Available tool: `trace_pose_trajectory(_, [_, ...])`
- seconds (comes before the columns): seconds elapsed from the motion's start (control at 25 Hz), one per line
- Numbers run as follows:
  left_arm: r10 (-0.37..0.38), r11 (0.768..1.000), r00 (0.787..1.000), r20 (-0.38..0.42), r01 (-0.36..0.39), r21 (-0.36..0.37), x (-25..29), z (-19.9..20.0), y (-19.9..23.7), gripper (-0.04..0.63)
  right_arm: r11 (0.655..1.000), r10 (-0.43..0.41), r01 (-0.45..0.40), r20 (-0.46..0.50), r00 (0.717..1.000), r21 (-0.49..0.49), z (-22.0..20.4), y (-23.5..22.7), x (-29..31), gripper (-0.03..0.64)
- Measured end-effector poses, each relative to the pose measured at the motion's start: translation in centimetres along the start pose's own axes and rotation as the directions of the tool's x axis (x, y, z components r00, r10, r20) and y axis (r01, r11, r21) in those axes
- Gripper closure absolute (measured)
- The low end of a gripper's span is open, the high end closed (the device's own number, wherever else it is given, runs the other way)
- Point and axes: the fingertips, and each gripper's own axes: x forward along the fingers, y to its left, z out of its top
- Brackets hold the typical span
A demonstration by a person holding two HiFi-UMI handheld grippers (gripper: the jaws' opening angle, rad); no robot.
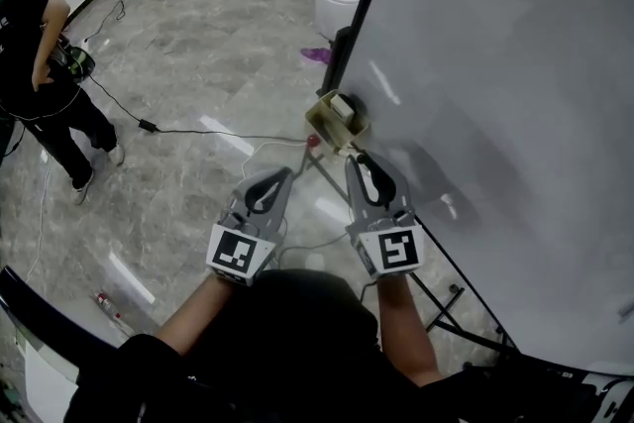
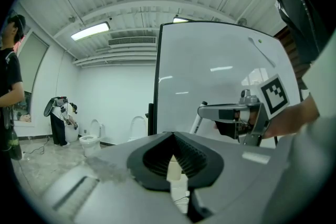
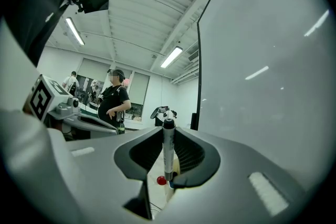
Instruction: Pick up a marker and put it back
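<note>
**A:** What is the right gripper [image 3: 168,131] doing?

**B:** Its jaws are drawn in narrow and clamp a grey marker with a black cap [image 3: 168,150]. The pads press on the barrel from both sides. The marker stands upright across the jaws with the cap at the top, and both ends stick out past the pads.

**A:** Where is that in relation to the board?

**B:** In the head view, the right gripper's tips sit just short of the beige tray [image 1: 332,120] fixed at the edge of the large whiteboard [image 1: 495,64]. The marker is in the jaws, clear of the tray. A small red round thing [image 3: 161,180] shows through the gap under the jaws, but I cannot tell what it is.

**A:** And the left gripper [image 2: 173,136]?

**B:** Its jaw tips meet and there is nothing between them. It sits beside the right gripper, apart from it, a little further back from the tray.

**A:** How are the arms placed?

**B:** Both reach forward from the bottom of the head view. The right forearm [image 1: 404,337] is bare, and the grippers point roughly level toward the whiteboard's edge.
</note>
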Motion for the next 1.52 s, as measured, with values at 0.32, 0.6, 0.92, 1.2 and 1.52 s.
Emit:
trace_pose_trajectory(0.32, [-0.038,0.999,0.999,0.008,0.038,-0.002,-0.1,0.6,-0.3,0.592,0.999,-0.037,0.037,0.015,0.999,-0.006,1.6,0.9,-2.3,0.540])
trace_pose_trajectory(0.6, [-0.079,0.997,0.997,0.022,0.079,-0.003,0.1,1.4,-1.1,0.592,0.997,-0.075,0.075,0.005,0.997,-0.001,1.9,1.2,-4.1,0.540])
trace_pose_trajectory(0.92, [-0.113,0.994,0.993,0.020,0.113,0.000,-0.5,1.3,-1.9,0.592,0.994,-0.107,0.107,0.002,0.994,0.005,2.1,1.7,-5.7,0.541])
trace_pose_trajectory(1.2, [-0.127,0.992,0.992,0.019,0.127,-0.011,-1.4,1.3,-2.5,0.592,0.993,-0.117,0.117,0.007,0.993,0.006,2.6,2.5,-7.0,0.540])
trace_pose_trajectory(1.52, [-0.114,0.993,0.993,0.009,0.114,-0.013,-3.3,0.9,-2.7,0.592,0.994,-0.106,0.107,-0.022,0.994,0.017,1.7,4.0,-8.4,0.540])
